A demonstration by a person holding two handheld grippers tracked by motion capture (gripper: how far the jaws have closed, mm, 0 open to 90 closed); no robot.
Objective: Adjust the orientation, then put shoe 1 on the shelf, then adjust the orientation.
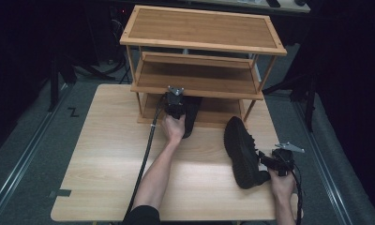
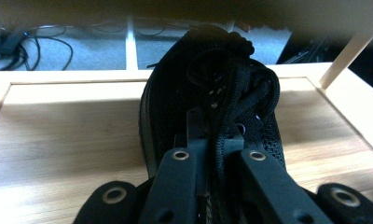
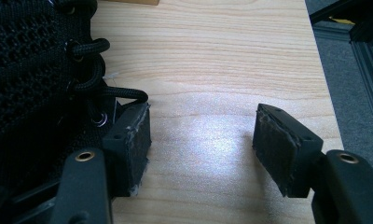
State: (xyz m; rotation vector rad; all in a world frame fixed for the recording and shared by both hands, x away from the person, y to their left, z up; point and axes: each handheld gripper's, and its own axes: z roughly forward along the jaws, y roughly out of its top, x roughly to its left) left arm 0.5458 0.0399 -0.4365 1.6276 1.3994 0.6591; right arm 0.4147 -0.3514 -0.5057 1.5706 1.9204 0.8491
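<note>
high view has the wooden table (image 1: 106, 164) as the biggest thing, with a three-tier wooden shoe rack (image 1: 199, 28) standing at its far edge, the top and middle shelves bare. next in size come the two black shoes: one shoe on the rack (image 1: 193, 115) lies with its toe end on the lowest shelf and its heel end reaching out toward the person, while the other shoe on the table (image 1: 243, 152) lies on the tabletop at the right, toe pointing toward the rack, just in front of the rack's right leg. the person's left forearm reaches up the middle of the table to the left gripper (image 1: 176, 107), which sits at the heel of the shoe on the rack. left gripper view shows that gripper (image 2: 216, 154) clamped on the laced upper of this shoe (image 2: 175, 102), the jaws pinched close with lace and fabric between them, the lowest shelf (image 2: 58, 121) spreading under the shoe. the right gripper (image 1: 266, 161) rests by the side of the shoe on the table, near its heel. right gripper view shows it (image 3: 201, 137) spread wide apart with bare tabletop between the pads, the left pad (image 3: 133, 140) touching the laces and mesh of that shoe (image 3: 31, 70), nothing grasped.
</note>
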